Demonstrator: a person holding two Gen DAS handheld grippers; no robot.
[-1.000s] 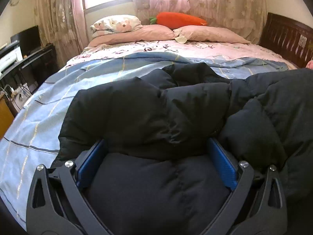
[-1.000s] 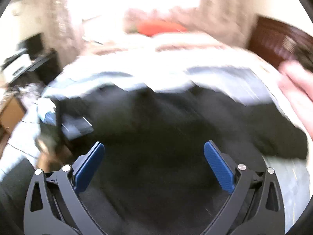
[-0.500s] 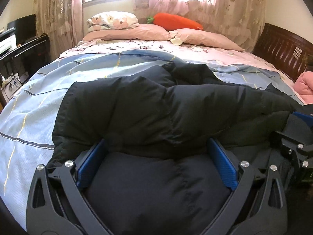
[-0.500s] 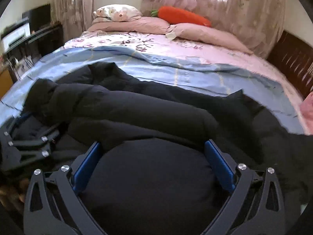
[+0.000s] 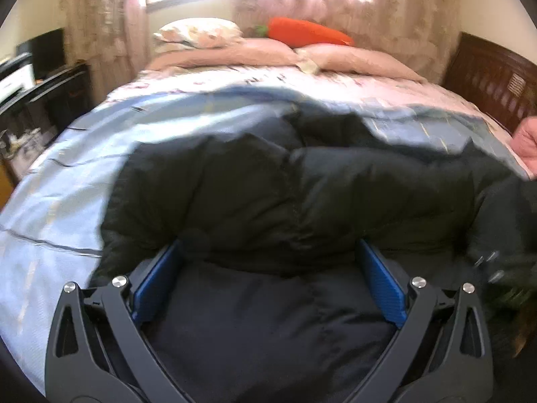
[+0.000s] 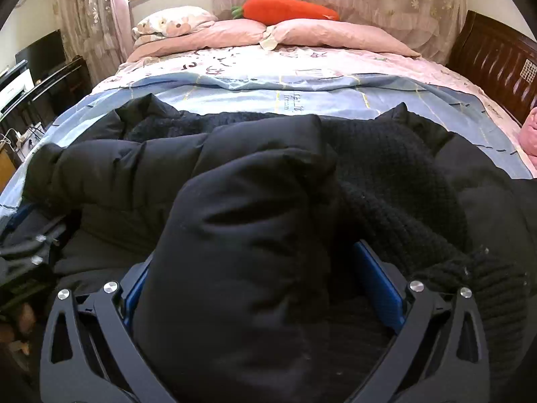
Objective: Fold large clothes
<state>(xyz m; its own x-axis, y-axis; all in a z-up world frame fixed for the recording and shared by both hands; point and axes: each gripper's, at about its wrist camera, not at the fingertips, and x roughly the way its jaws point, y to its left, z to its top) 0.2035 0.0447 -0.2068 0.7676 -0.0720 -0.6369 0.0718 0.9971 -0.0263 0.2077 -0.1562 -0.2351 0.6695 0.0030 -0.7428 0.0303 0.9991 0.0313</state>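
Note:
A large black puffer jacket (image 5: 255,194) lies bunched across the near end of the bed. My left gripper (image 5: 268,278) has its blue pads wide apart with jacket fabric bulging between them. In the right wrist view the jacket (image 6: 241,235) is folded over itself, with a black knit lining or garment (image 6: 396,181) showing to the right. My right gripper (image 6: 265,285) also stands wide, a thick fold of jacket filling the gap. The left gripper (image 6: 30,252) shows at the left edge of that view.
The bed has a light blue quilt (image 6: 302,97), pink pillows (image 6: 319,33) and an orange carrot plush (image 6: 288,8) at the far end. A dark wooden headboard (image 6: 496,63) stands right. A desk with a monitor (image 6: 37,57) stands left.
A thick fold of the jacket has risen up between my right gripper's fingers. The left wrist view has shifted slightly and blurred, its jaws still wide.

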